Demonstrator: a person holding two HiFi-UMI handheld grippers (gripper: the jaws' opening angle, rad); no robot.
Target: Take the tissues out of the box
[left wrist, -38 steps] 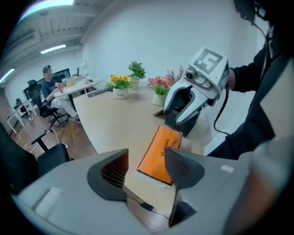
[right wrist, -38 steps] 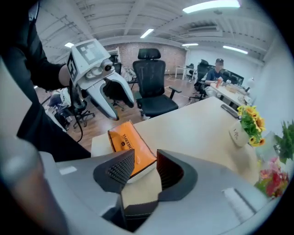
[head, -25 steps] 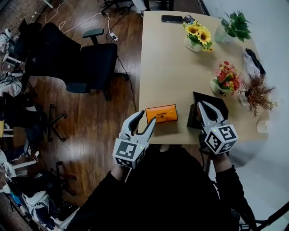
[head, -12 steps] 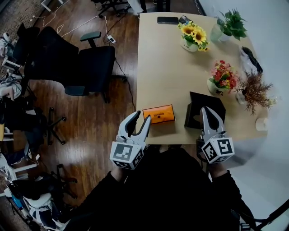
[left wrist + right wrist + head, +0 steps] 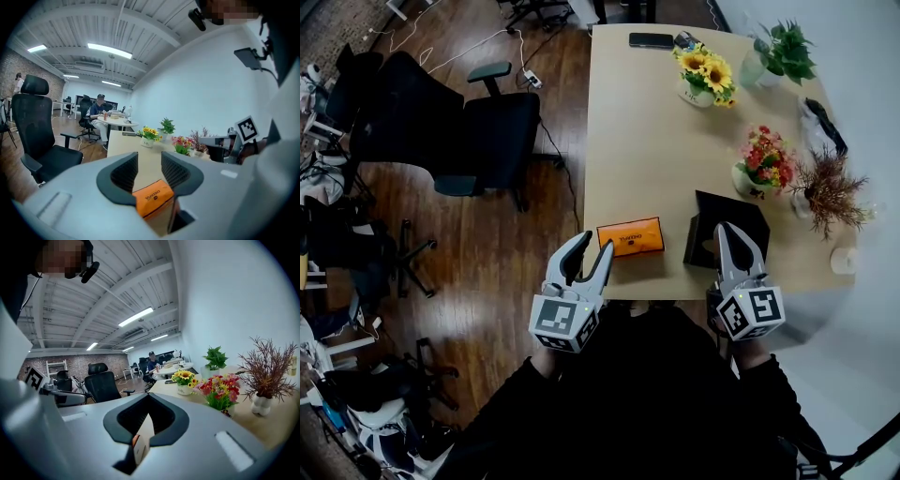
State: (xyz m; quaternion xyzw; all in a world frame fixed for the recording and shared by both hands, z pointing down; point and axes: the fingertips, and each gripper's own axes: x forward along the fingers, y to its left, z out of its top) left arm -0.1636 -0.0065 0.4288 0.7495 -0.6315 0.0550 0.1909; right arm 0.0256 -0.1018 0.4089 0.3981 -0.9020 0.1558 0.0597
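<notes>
**One camera overhead, two low along the claws**

The head view looks steeply down from above the person onto the worktop (image 5: 647, 150), whose near edge lies toward 6 o'clock. In it the left claw (image 5: 595, 242) sits at 7 o'clock and the right claw (image 5: 727, 230) at 5 o'clock. Each gripper view rides low, close behind its own jaws, and faces along the worktop toward the head view's 12 o'clock. All three views share the sunflowers (image 5: 706, 73) and the red flowers (image 5: 766, 157). The head and left gripper views also share the orange box (image 5: 630, 236), close ahead of the left jaws.
</notes>
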